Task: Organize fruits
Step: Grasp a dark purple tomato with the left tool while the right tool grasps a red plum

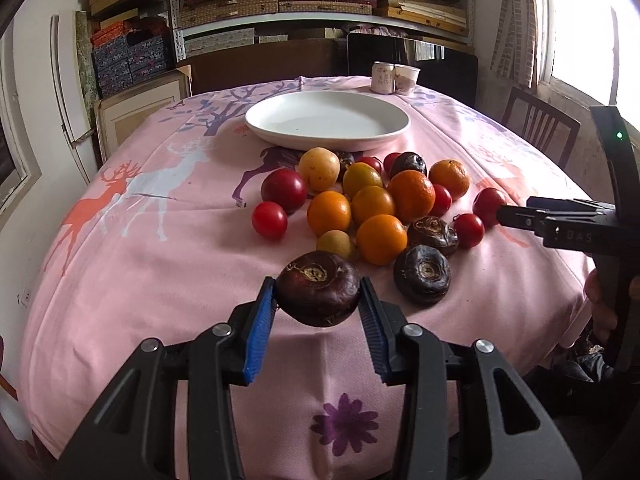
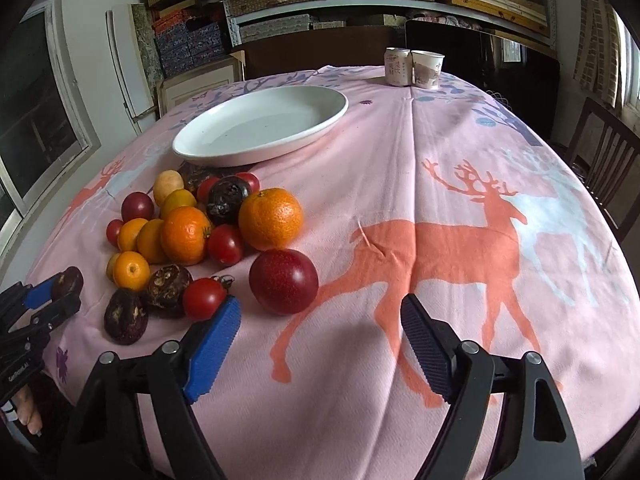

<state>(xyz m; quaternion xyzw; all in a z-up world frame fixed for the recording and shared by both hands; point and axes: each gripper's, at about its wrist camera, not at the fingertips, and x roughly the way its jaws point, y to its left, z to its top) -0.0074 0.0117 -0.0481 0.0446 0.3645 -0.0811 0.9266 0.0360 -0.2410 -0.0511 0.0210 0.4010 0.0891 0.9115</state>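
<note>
- We hold a dark water chestnut (image 1: 318, 294) in the left gripper (image 1: 318, 300); its blue pads (image 1: 260, 330) press on either side of it, and it appears lifted just clear of the pink tablecloth (image 1: 160, 280).
- The white plate (image 1: 384, 130) lies straight ahead of those jaws, beyond the fruit pile (image 1: 372, 204), which sits between gripper and plate. We judge the carry must pass over the pile or swing round its left side, where the cloth is bare.
- The held chestnut is squat, its scarred crown tilted up towards the camera, its wide axis spanning the pads.
- Our right gripper (image 2: 320, 344) has its jaws well apart with nothing between them. The dark red plum (image 2: 284, 282) lies just ahead, nearer the left pad, with a cherry tomato (image 2: 204, 298) just beside that pad.
- The right hand is clearly the nearer one to the plum, which stands apart from the pile on its right edge, with open cloth to the right of it.
- The plate is empty, so any spot on it is free; its near rim almost touches the far fruits.
- A can (image 2: 397, 66) and a paper cup (image 2: 427, 68) stand at the far table edge, well apart from the route.
</note>
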